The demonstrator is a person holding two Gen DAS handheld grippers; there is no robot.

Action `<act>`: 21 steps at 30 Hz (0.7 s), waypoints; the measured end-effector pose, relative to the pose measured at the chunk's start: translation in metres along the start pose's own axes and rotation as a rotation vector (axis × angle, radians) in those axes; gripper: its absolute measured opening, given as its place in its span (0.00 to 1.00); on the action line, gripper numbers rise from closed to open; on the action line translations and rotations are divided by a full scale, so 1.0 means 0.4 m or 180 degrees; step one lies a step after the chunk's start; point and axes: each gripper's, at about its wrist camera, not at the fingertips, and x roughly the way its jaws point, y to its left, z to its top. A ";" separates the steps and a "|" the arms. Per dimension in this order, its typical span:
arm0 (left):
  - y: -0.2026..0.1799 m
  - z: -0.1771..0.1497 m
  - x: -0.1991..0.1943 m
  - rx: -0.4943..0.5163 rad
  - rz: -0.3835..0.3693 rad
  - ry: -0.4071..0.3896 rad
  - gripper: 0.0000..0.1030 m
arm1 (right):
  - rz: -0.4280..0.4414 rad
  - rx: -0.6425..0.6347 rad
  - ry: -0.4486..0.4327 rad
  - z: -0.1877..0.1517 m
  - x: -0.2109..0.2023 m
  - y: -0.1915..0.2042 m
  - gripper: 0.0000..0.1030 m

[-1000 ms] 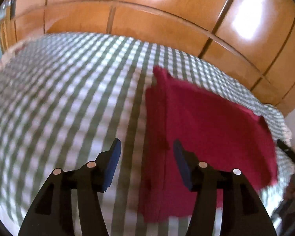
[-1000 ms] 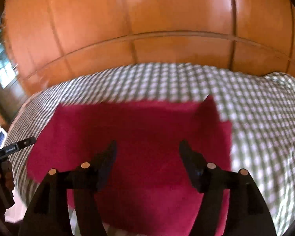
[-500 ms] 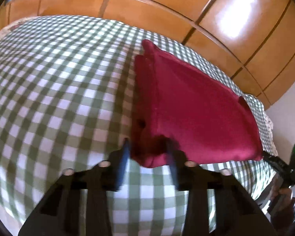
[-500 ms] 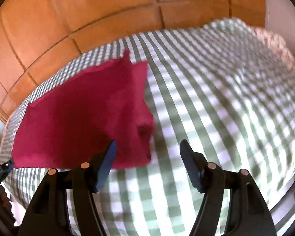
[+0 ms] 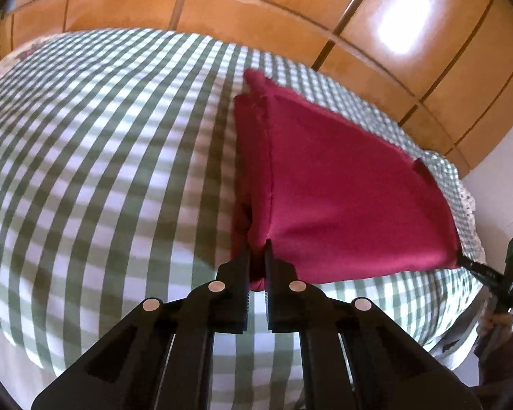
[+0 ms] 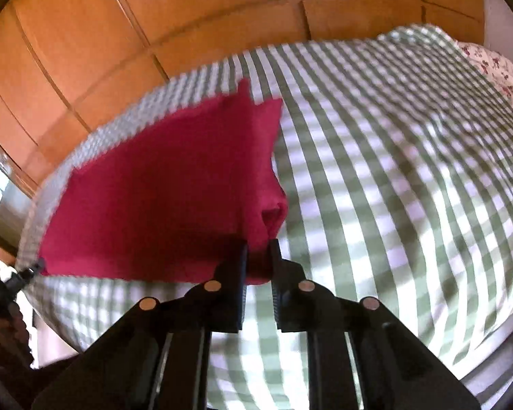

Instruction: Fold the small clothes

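Note:
A crimson garment (image 5: 342,184) (image 6: 160,184) lies folded on the green-and-white check bed cover (image 5: 102,157), close to the bed's near edge. My left gripper (image 5: 256,251) is shut on the garment's near left corner, and cloth bunches between its pads. My right gripper (image 6: 258,244) has its jaws closing on the near right corner, the pads pressing red cloth that puckers just above them. Each gripper shows in the other's view: the right gripper (image 5: 467,262) and the left gripper (image 6: 34,268) both sit at the cloth's far corner. The near hem runs straight between them.
Orange wooden wardrobe panels (image 5: 359,34) stand behind the bed. A floral pillow (image 6: 496,65) lies at the far right. The person's hand (image 5: 496,328) holds the right gripper's handle beside the bed. The check cover (image 6: 410,171) stretches wide to either side of the garment.
Both grippers came down to the garment's near corners and closed on them. The right one swung from over the cloth's middle to its right corner.

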 end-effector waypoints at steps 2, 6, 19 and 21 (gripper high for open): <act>-0.014 0.009 -0.008 0.0005 0.0171 -0.0033 0.14 | -0.0050 0.0031 -0.0024 0.006 0.003 0.001 0.14; -0.051 0.037 -0.068 0.0085 0.0267 -0.0418 0.48 | -0.0233 -0.0180 -0.0395 0.040 -0.050 0.058 0.37; -0.219 0.021 0.100 0.0739 0.0626 -0.0091 0.49 | 0.0202 -0.1208 0.0068 -0.049 0.135 0.397 0.49; -0.219 0.023 0.091 0.0756 0.0658 -0.0126 0.53 | 0.0219 -0.1204 0.0053 -0.063 0.153 0.380 0.49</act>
